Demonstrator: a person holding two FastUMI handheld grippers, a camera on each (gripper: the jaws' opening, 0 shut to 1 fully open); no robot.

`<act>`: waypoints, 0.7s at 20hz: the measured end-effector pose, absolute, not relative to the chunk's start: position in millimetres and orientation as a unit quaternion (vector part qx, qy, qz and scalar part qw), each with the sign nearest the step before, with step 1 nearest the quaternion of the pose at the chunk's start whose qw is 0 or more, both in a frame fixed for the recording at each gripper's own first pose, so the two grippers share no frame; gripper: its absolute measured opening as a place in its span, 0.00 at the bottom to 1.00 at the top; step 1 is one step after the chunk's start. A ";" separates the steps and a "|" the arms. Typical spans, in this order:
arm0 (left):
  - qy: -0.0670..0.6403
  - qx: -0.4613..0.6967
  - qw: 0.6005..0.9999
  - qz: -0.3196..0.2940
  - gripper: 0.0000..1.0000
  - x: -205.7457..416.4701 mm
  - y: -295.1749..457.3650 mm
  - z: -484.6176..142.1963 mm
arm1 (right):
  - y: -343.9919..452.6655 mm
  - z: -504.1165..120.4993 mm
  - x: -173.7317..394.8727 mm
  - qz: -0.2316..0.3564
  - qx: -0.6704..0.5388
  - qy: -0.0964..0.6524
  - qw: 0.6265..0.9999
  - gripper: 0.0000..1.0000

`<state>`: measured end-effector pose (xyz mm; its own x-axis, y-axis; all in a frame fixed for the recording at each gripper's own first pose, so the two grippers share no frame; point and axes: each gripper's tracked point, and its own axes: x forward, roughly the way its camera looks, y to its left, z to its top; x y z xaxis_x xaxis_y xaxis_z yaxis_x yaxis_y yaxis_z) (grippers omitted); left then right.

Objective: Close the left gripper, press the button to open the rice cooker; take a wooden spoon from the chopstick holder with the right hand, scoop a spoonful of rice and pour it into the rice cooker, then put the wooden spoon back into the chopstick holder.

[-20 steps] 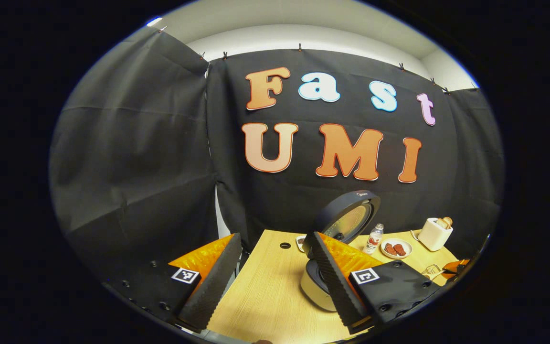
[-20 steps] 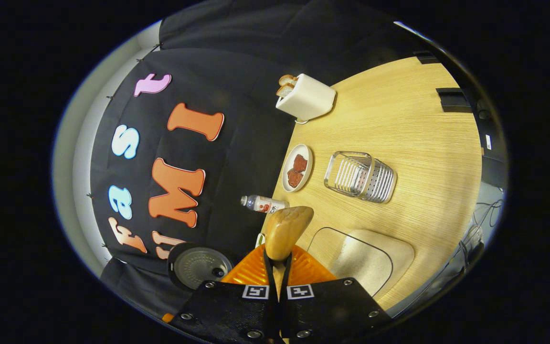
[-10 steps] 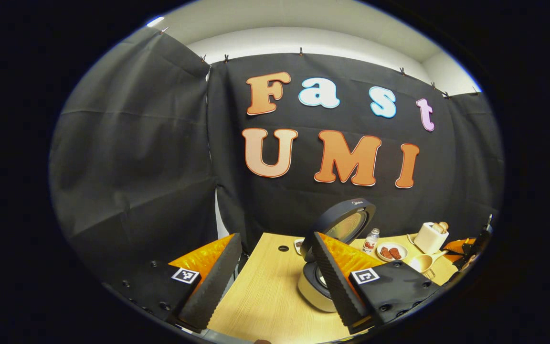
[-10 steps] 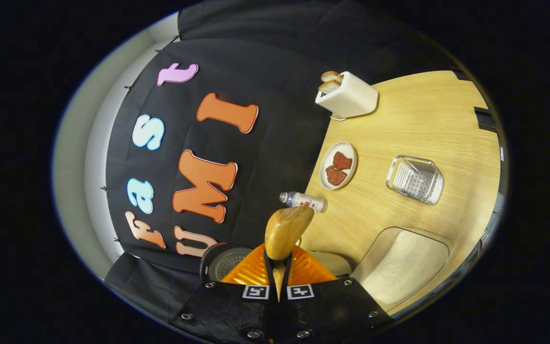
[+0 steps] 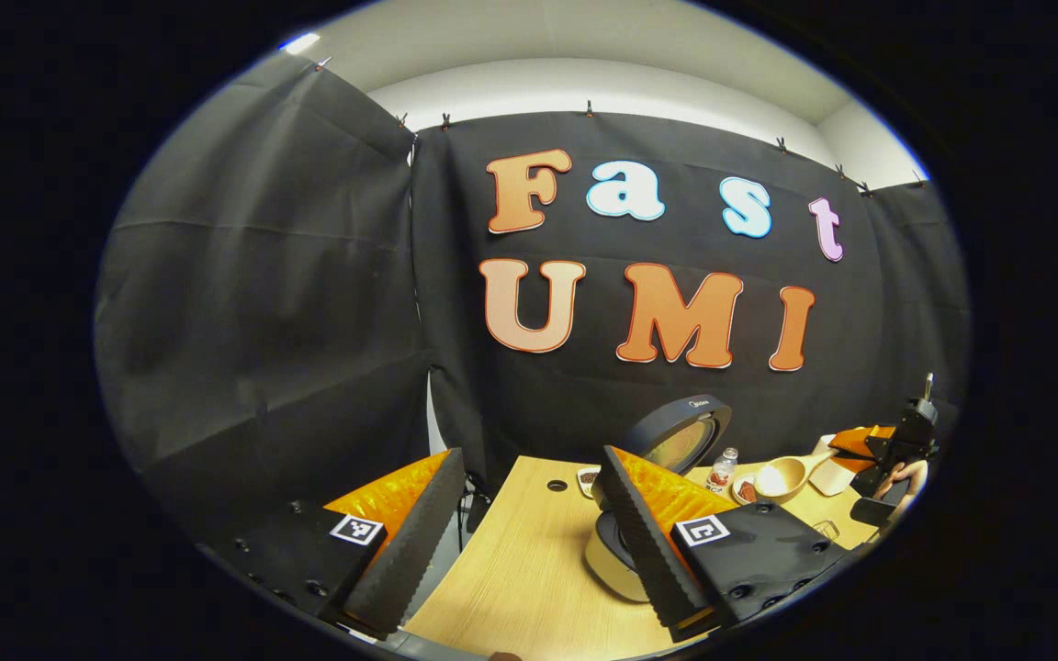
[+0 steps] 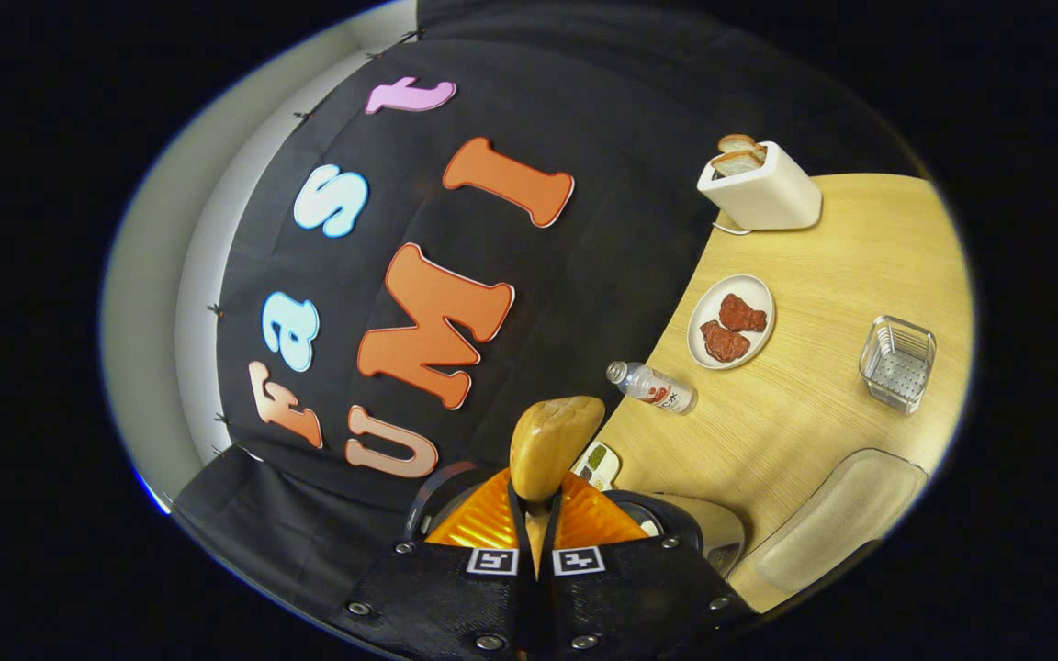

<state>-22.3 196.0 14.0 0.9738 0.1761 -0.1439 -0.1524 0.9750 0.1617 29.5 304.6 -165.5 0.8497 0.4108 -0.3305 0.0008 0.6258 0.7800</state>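
Wooden surface [image 5: 529,588] is carrying the rice cooker [image 5: 625,551], lid up, logo too small to read. Left tool [image 5: 515,542] is hanging released beside the cooker. Right tool [image 6: 534,542] is clenching the wooden spoon [image 6: 552,441], rice in its bowl, near the cooker. Bottle [image 6: 653,386] label is unreadable.

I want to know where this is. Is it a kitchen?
Probably a pretend kitchen in a booth: a wooden table holds a rice cooker, a toaster with bread, and a plate of food, with black cloth behind.
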 end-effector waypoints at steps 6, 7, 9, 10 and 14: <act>0.082 0.072 0.990 0.091 1.00 -20.6 205.4 12.9 | 336.3 -178.0 42.5 0.128 0.335 0.243 0.901 0.00; 0.083 0.071 0.990 0.091 1.00 -18.6 208.3 11.8 | 339.1 -180.1 43.3 0.127 0.324 0.242 0.906 0.00; 0.085 0.071 0.990 0.089 1.00 -16.0 209.8 10.9 | 344.8 -183.8 45.2 0.128 0.304 0.240 0.913 0.00; 0.086 0.071 0.990 0.089 1.00 -15.2 211.1 10.2 | 346.5 -184.3 46.5 0.129 0.295 0.238 0.916 0.00; 0.092 0.068 0.990 0.088 1.00 -8.4 214.3 6.0 | 350.9 -184.8 49.7 0.132 0.264 0.230 0.927 0.00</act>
<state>-8.4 214.3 6.0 0.9676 0.1869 -0.1696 -0.1619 0.9752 0.1508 49.7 350.9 -184.8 0.8593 0.3659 -0.3573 -0.1224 0.8255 0.5510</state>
